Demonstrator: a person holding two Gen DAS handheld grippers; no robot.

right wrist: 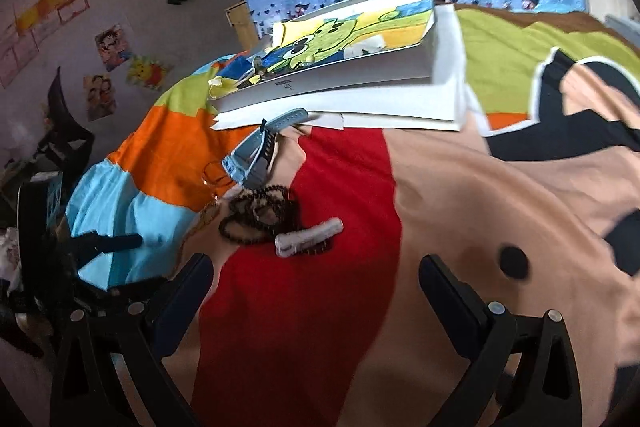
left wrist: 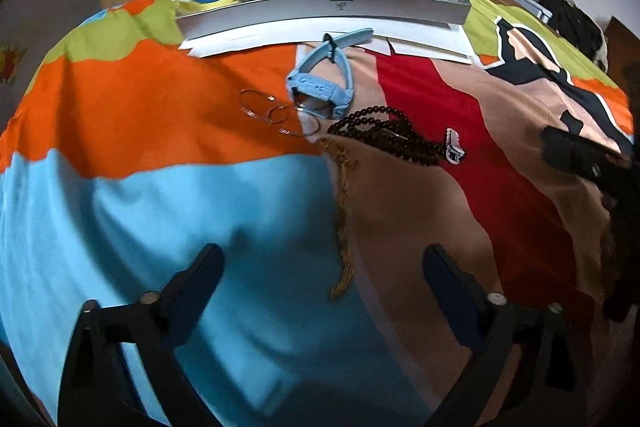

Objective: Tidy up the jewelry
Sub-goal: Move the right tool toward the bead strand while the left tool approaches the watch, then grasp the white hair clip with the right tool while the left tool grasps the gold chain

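Gold chain (left wrist: 342,215) runs lengthwise from the black bead necklace (left wrist: 390,135) toward the left gripper (left wrist: 324,267), dead ahead and nearer it than the right gripper (right wrist: 316,275), both spread wide, holding nothing.

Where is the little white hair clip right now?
In both wrist views the white hair clip lies on the red patch of the bedspread, touching the dark bead necklace on its left.

Matt woven cloth on the bedspread (left wrist: 160,219); smooth pale-blue plastic on the watch (left wrist: 320,89). Glossy dark beads on the necklace (left wrist: 384,133), thin shiny metal in the hoop earrings (left wrist: 264,111). Smooth white cardboard for the box (left wrist: 320,17).
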